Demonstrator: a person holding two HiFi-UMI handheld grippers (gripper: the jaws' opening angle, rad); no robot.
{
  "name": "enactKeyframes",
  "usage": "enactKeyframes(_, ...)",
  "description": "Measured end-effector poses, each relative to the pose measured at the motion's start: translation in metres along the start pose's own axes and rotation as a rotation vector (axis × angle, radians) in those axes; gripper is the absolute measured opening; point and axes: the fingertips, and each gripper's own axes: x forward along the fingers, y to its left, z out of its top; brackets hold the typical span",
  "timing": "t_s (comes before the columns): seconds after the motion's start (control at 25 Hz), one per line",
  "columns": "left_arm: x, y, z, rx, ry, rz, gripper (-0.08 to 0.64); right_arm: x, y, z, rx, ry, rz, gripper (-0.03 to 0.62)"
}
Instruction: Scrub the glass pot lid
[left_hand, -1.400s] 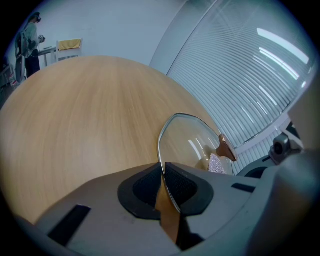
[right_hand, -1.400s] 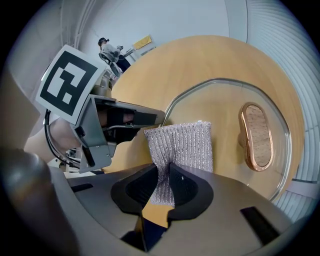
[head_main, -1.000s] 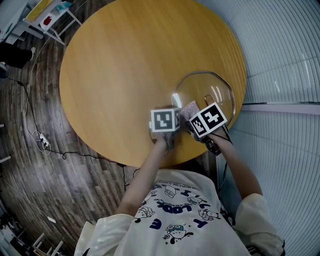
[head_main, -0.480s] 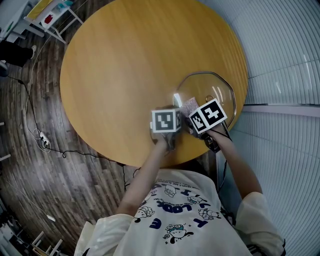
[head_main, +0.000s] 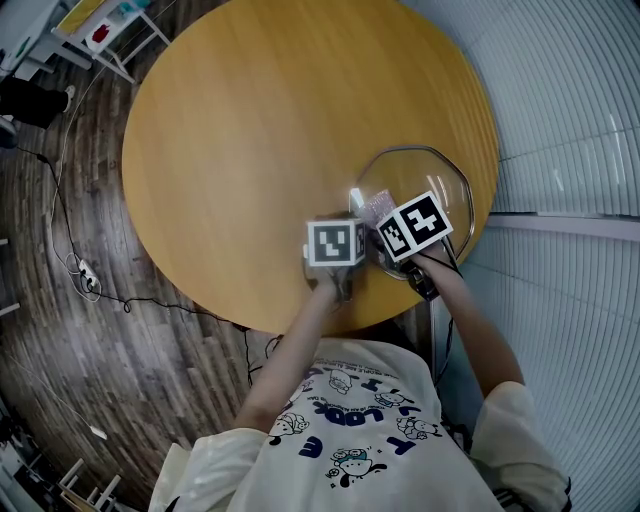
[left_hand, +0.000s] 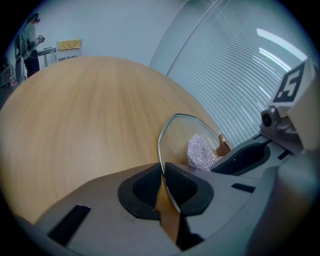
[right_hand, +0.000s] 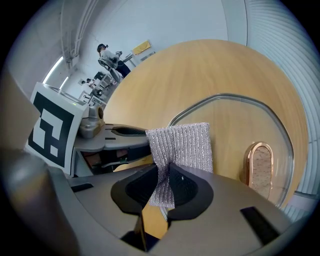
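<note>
The glass pot lid (head_main: 420, 190) lies near the round wooden table's right edge, with a metal rim and a copper-coloured handle (right_hand: 260, 169). My left gripper (left_hand: 163, 186) is shut on the lid's near rim (left_hand: 161, 150), which runs between its black pads. My right gripper (right_hand: 165, 189) is shut on a silvery mesh scrubbing cloth (right_hand: 181, 147); the cloth rests on the glass just inside the rim. In the head view both marker cubes sit side by side at the lid's near edge, the left gripper (head_main: 335, 243) beside the right gripper (head_main: 412, 228).
The wooden table (head_main: 250, 130) spreads wide to the left and far side of the lid. White slatted blinds (head_main: 560, 150) run close along the right. Cables (head_main: 70, 230) trail on the dark floor at left. A person (right_hand: 107, 57) stands far off by some furniture.
The right gripper and its cloth have shifted slightly up and away across the lid. The left gripper has kept its hold on the rim, barely moving.
</note>
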Motion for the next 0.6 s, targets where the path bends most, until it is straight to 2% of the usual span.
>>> enactKeyframes(0.6,0.003,-0.001,0.002,-0.006,-0.005,0.002,0.032,0.004,-0.005,0.017,-0.018,0.021,-0.001,0.072)
